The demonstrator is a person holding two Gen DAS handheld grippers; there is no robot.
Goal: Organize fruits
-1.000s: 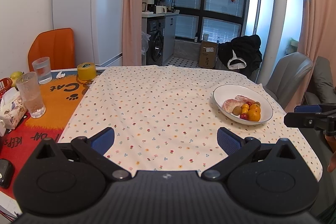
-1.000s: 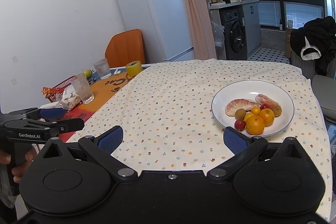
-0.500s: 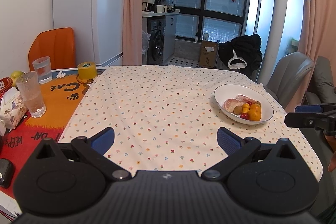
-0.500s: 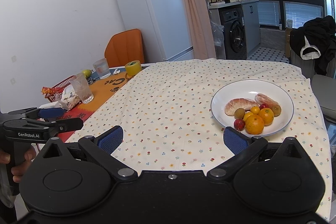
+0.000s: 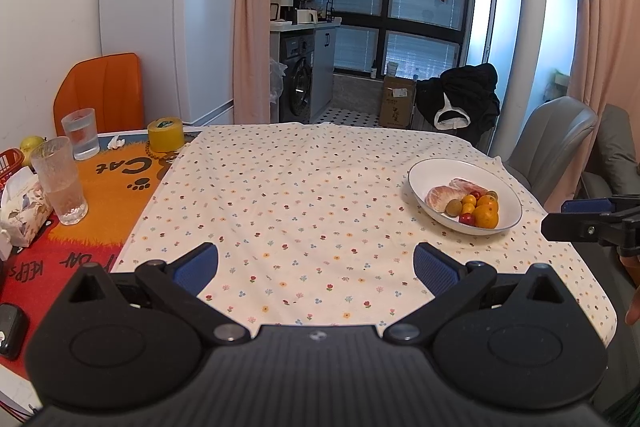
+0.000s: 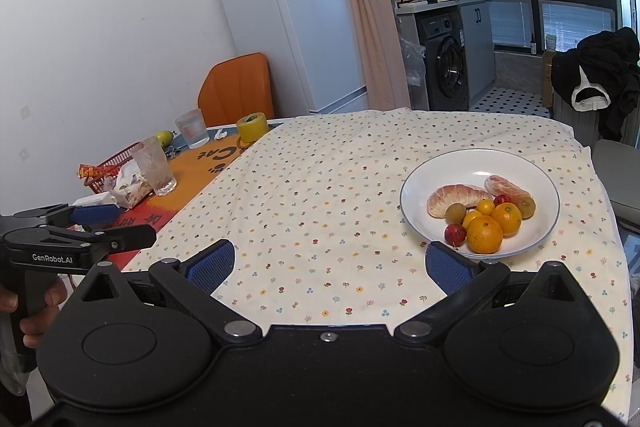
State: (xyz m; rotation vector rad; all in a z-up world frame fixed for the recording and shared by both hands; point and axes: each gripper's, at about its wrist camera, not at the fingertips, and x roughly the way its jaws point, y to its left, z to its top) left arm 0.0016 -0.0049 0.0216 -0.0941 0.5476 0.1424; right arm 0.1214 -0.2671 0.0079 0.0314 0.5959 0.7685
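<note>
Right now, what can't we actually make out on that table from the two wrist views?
- Table edge nearest the grippers: hidden in both views by the gripper bodies.
- Red basket: contents screened by the tissue pack; cut by the frame edge in the left wrist view.
- Dark object on the mat: cut off by the left edge, unidentifiable.
- Fruit bowl: small red fruit behind the oranges mostly hidden.
- Yellow-green fruit: too small to identify.

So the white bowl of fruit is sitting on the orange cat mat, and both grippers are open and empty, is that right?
Not quite. The white bowl of fruit sits on the flowered tablecloth, not on the orange cat mat, which lies off to the side with the glasses; the right wrist view shows this. The left gripper and right gripper are open and empty.
</note>
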